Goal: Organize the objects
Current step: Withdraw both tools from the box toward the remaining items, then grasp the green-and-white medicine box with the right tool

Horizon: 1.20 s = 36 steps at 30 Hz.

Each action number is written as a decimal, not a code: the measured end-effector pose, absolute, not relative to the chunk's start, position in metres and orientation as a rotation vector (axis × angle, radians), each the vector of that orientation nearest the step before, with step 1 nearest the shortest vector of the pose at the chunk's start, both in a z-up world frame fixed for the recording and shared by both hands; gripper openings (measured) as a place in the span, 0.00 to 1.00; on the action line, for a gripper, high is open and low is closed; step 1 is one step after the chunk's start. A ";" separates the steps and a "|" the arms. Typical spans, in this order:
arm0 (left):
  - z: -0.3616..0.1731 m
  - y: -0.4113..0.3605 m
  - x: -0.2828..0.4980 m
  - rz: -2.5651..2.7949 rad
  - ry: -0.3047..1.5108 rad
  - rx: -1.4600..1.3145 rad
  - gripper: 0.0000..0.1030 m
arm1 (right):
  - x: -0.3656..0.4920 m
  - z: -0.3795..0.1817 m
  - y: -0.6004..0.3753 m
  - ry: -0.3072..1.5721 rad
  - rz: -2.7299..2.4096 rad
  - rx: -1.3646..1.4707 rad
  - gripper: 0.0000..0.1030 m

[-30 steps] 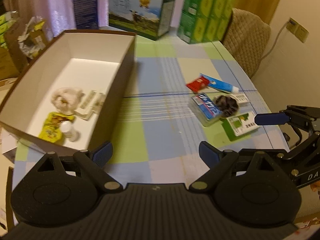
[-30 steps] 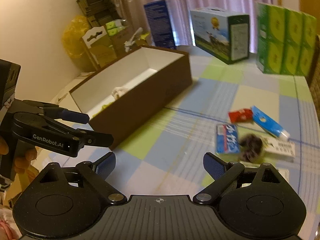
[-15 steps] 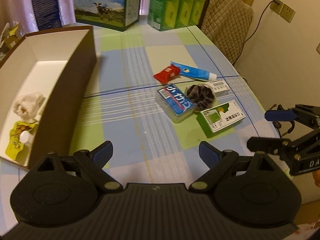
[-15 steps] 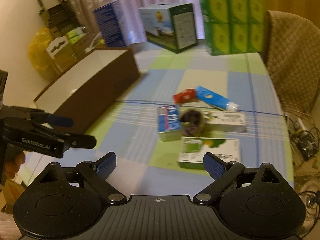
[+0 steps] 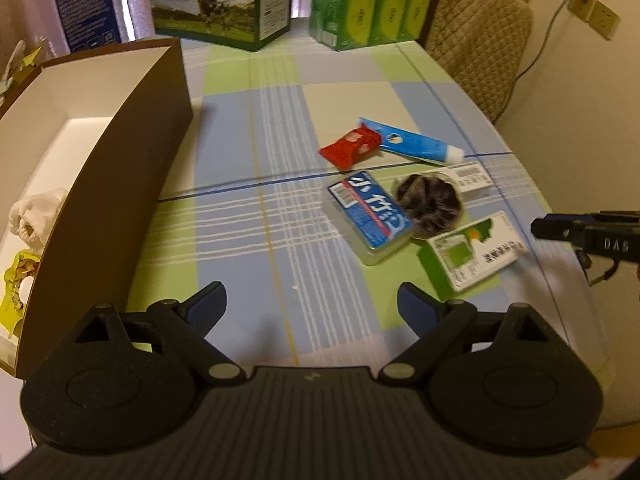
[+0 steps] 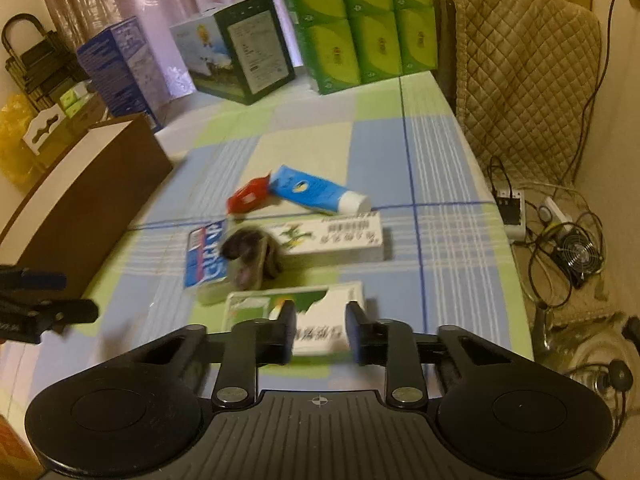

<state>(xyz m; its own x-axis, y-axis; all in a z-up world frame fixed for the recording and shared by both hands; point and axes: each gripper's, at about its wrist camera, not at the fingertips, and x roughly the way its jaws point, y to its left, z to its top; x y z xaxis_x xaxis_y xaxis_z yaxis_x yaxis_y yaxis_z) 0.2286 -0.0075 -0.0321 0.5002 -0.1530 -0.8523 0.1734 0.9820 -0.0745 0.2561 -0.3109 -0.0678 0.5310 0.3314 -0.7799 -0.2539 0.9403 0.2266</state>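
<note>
My left gripper (image 5: 310,306) is open and hangs over the checked tablecloth, right of the brown box (image 5: 132,92). That box holds a white crumpled wad (image 5: 36,212) and a yellow packet (image 5: 16,280). A loose pile lies ahead: red packet (image 5: 350,148), blue tube (image 5: 412,144), blue-labelled clear case (image 5: 370,216), dark scrunchie (image 5: 428,202), long white carton (image 6: 336,240) and green-white carton (image 5: 472,254). My right gripper (image 6: 320,328) hovers at the near edge of the green-white carton (image 6: 296,304). Its jaws are narrowed to a small gap and hold nothing.
At the table's far end stand a cow-print carton (image 5: 224,0), a blue carton (image 6: 116,68) and stacked green tissue packs (image 6: 360,20). A quilted chair (image 6: 520,72) sits at the far right corner. Cables and a small fan (image 6: 580,256) lie on the floor beyond the right edge.
Both views swung right from the brown box toward the pile. My right gripper came down close to the green-white carton and its jaws narrowed from wide apart. The left stayed open.
</note>
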 end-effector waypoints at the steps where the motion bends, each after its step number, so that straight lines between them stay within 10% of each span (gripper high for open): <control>1: -0.034 -0.006 0.231 -0.187 1.032 0.018 0.88 | 0.262 -0.071 -0.311 0.952 0.352 0.085 0.20; 27: -0.060 0.008 0.258 -0.146 1.111 0.014 0.88 | 0.243 -0.111 -0.322 1.131 0.393 0.096 0.19; 31: -0.063 0.006 0.261 -0.162 1.117 0.023 0.88 | 0.231 -0.095 -0.311 1.062 0.413 0.088 0.66; 36: -0.064 0.004 0.260 -0.177 1.120 0.024 0.88 | 0.231 -0.092 -0.279 1.037 0.466 -0.016 0.70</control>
